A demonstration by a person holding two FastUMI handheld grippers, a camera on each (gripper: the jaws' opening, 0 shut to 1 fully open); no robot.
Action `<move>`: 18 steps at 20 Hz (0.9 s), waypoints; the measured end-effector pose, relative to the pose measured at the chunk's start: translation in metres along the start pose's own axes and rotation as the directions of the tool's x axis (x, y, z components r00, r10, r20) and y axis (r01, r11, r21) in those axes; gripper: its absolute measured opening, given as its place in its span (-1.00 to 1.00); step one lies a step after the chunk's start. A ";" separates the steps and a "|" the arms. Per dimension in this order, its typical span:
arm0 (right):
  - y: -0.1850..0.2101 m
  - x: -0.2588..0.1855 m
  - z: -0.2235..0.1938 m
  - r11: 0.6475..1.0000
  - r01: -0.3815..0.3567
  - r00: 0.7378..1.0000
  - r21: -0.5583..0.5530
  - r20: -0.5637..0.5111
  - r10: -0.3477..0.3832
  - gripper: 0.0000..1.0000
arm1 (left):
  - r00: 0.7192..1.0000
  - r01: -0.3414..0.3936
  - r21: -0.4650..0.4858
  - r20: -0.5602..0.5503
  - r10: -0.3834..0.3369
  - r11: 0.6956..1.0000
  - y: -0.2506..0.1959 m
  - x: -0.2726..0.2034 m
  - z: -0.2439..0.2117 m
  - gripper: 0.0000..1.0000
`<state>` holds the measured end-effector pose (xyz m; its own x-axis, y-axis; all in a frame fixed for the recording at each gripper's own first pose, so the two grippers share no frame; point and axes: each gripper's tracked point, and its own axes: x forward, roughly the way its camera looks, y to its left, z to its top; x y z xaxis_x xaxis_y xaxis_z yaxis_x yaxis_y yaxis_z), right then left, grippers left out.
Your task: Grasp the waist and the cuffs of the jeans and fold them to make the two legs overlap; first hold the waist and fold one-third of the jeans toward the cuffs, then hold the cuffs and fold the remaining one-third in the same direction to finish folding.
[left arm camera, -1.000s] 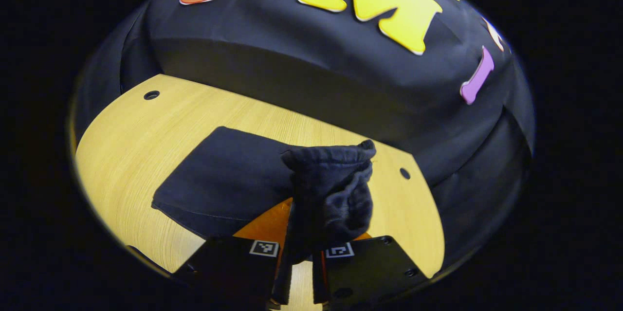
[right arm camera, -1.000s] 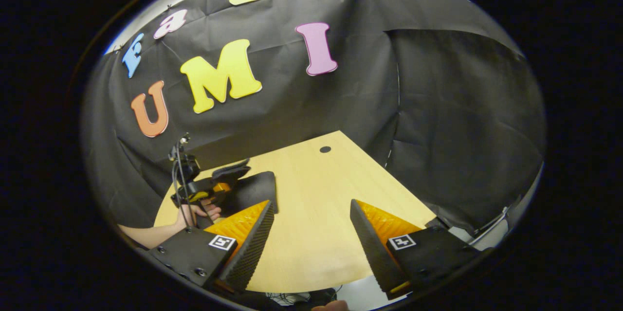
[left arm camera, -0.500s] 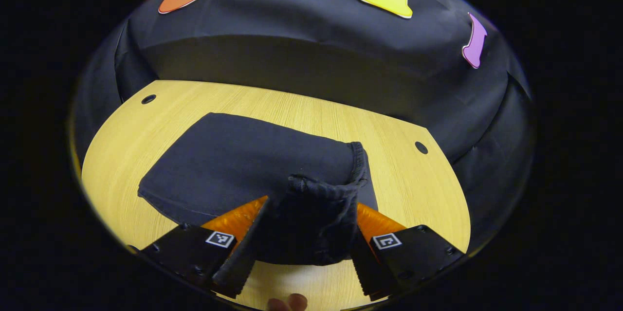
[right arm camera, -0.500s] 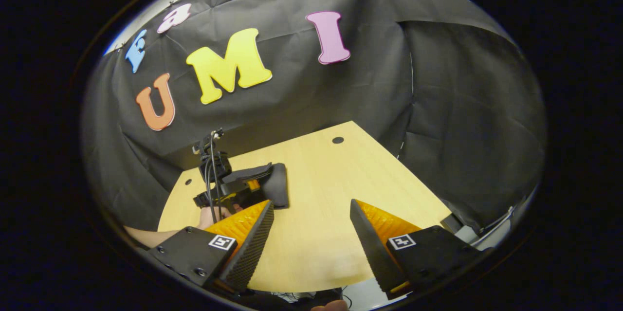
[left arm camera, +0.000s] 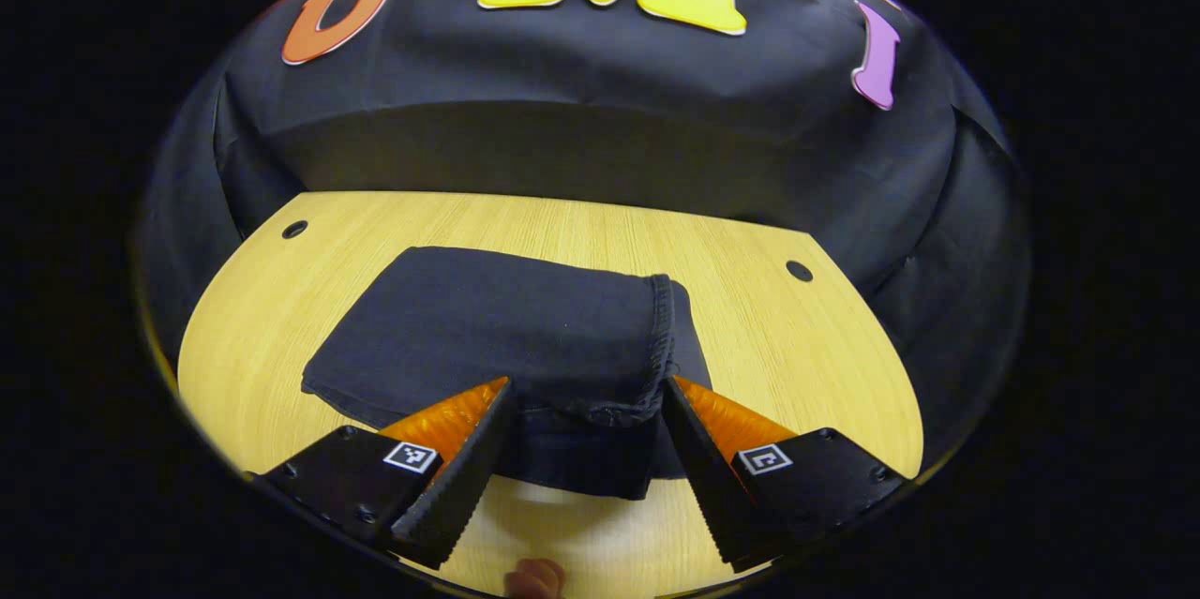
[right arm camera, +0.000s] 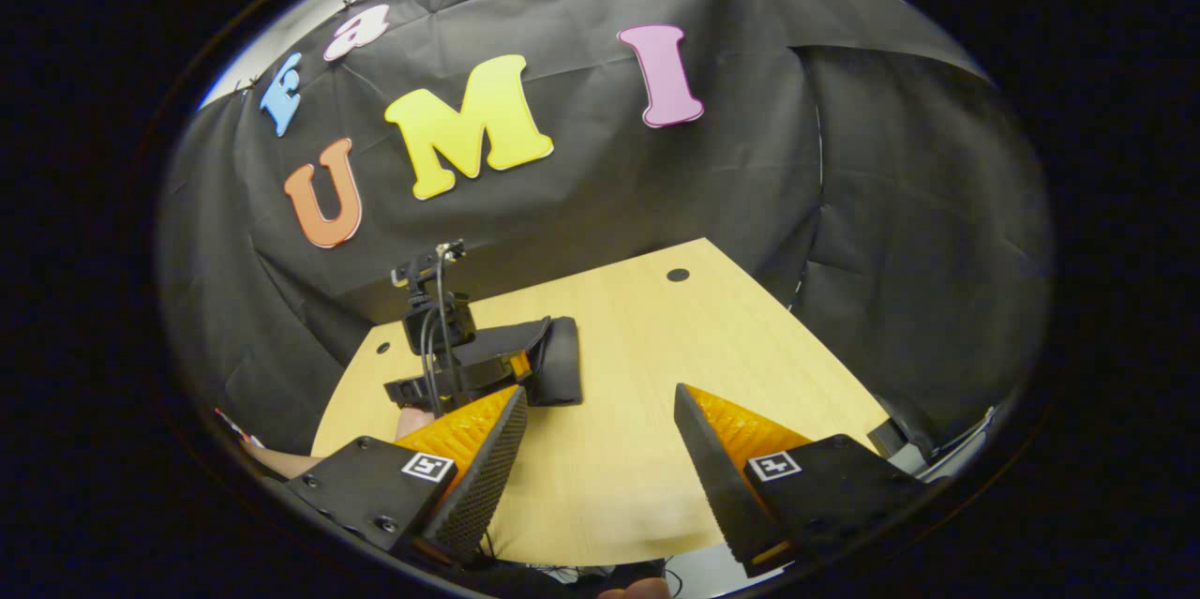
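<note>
Jeans (left arm camera: 487, 327) seen folded flat on table (left arm camera: 797, 346); left gripper (left arm camera: 581, 449) spread apart around near edge; right gripper (right arm camera: 600, 458) spread, empty; top flap could be snagged on withdrawal.

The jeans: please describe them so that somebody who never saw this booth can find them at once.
Look at the light wooden table in front of the black cloth wall. On it lies one dark, folded bundle of cloth, the jeans, just ahead of the open left gripper. It is the only soft, dark thing on the pale wood, with a stitched hem along its right edge.
</note>
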<state>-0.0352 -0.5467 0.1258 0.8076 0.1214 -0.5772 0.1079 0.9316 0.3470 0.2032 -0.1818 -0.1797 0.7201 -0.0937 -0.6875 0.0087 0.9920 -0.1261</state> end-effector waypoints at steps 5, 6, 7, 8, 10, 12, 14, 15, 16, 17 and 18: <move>0.011 -0.002 0.001 0.999 -0.029 0.999 -0.016 0.014 0.029 0.95 | 0.995 0.031 0.069 0.088 -0.037 0.997 -0.012 -0.032 0.020 1.00; 0.015 0.000 0.004 0.999 -0.035 0.999 -0.026 0.021 0.035 0.95 | 0.992 0.044 0.075 0.114 -0.053 0.996 -0.014 -0.043 0.028 1.00; 0.022 0.002 0.008 0.998 -0.047 0.998 -0.038 0.029 0.048 0.95 | 0.988 0.051 0.083 0.143 -0.062 0.995 -0.016 -0.054 0.037 0.99; 0.029 0.003 0.013 0.997 -0.058 0.997 -0.059 0.044 0.061 0.94 | 0.983 0.049 0.088 0.170 -0.063 0.995 -0.014 -0.067 0.047 0.99; 0.051 0.008 0.030 0.990 -0.083 0.992 -0.117 0.088 0.094 0.90 | 0.968 0.034 0.105 0.244 -0.059 0.994 -0.006 -0.102 0.068 0.99; 0.080 0.010 0.047 0.976 -0.114 0.980 -0.183 0.142 0.141 0.96 | 0.942 0.016 0.124 0.332 -0.057 0.992 0.012 -0.142 0.099 0.99; 0.112 0.011 0.064 0.959 -0.128 0.963 -0.254 0.201 0.181 0.97 | 0.907 -0.005 0.118 0.418 -0.045 0.993 0.032 -0.185 0.128 0.99; 0.130 0.010 0.071 0.950 -0.139 0.950 -0.280 0.234 0.208 0.96 | 0.891 -0.017 0.104 0.454 -0.032 0.994 0.043 -0.202 0.137 0.99; 0.146 0.008 0.079 0.945 -0.134 0.939 -0.299 0.268 0.218 1.00 | 0.875 -0.030 0.084 0.483 -0.014 0.996 0.056 -0.222 0.145 0.99; 0.158 0.006 0.085 0.940 -0.130 0.925 -0.314 0.302 0.229 0.96 | 0.860 -0.041 0.064 0.510 0.003 0.997 0.069 -0.250 0.151 0.98; 0.173 0.003 0.089 0.936 -0.127 0.912 -0.327 0.332 0.239 0.91 | 0.846 -0.049 0.050 0.532 0.014 0.998 0.081 -0.272 0.155 0.98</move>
<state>0.0372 -0.4159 0.2496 0.9551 0.2201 -0.1983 -0.1909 0.9691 0.1561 0.1154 -0.0624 0.1079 0.9790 -0.0200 -0.2030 0.0087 0.9984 -0.0563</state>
